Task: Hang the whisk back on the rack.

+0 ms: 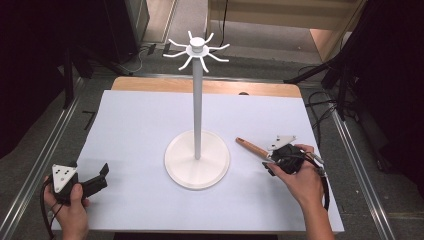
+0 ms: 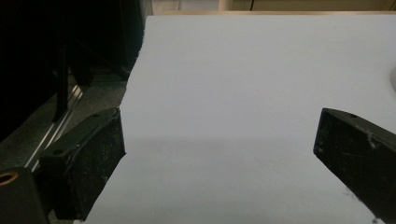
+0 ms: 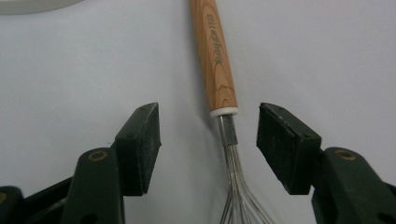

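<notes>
A whisk lies flat on the white table sheet to the right of the stand, its wooden handle pointing up-left toward the stand's base. My right gripper is open, one jaw on each side of the whisk's metal neck. In the right gripper view the handle runs away from me and the wires fan out between my right gripper's jaws, which do not touch them. My left gripper is open at the front left, and in its own view my left gripper has nothing but bare sheet between its jaws.
A tall white stand rises from a round base at the table's middle, with curved hooks at its top. The white sheet covers a wooden table. Dark tripod legs and cables stand on the floor around it.
</notes>
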The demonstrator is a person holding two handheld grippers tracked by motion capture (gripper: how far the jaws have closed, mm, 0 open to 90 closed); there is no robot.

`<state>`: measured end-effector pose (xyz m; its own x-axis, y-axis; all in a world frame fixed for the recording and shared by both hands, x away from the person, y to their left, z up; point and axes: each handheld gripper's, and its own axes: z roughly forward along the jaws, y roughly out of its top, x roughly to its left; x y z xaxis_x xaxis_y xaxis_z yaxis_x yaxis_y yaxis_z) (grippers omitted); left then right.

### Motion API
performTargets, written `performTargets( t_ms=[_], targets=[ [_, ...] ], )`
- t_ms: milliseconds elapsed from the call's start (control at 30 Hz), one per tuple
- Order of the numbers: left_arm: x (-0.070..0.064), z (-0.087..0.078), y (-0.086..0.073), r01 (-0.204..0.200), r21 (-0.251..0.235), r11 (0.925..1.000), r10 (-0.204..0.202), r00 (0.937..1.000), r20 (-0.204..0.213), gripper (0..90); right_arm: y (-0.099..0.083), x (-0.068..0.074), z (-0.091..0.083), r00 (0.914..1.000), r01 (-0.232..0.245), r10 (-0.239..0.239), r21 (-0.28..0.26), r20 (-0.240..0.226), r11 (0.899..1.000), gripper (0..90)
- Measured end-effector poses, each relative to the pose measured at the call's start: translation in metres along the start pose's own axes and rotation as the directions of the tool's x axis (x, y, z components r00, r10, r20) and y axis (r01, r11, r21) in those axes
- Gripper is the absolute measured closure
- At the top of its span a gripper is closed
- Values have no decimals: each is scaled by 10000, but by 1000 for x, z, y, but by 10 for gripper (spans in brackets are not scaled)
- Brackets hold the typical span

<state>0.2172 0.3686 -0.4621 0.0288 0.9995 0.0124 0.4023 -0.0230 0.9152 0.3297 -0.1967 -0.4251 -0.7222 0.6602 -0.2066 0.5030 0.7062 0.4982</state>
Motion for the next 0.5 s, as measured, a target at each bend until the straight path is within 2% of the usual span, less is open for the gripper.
performTargets(
  t_ms=[133,200,333,400,467,500],
  targets=[
    [0,0,0,17,-24,10000,-17,10000,-3,26,9,-2,2,9996,267,-268,229,39,9994,471],
    [-1,0,0,4,-2,10000,-4,10000,-19,26,13,-2,5,9990,384,-392,393,198,9985,481],
    [0,0,0,20,-32,10000,-20,10000,-8,26,18,-5,8,9989,421,-432,610,164,9973,484],
    [0,0,0,22,-31,10000,-22,10000,-2,26,22,-7,10,9991,432,-432,740,-6,9963,498],
    [0,0,0,21,-27,10000,-21,10000,-4,26,28,-12,14,9977,541,-498,979,-459,9937,528],
    [0,0,0,29,-33,10000,-29,10000,-4,26,28,-12,14,9977,541,-498,979,-459,9937,528]
  ],
)
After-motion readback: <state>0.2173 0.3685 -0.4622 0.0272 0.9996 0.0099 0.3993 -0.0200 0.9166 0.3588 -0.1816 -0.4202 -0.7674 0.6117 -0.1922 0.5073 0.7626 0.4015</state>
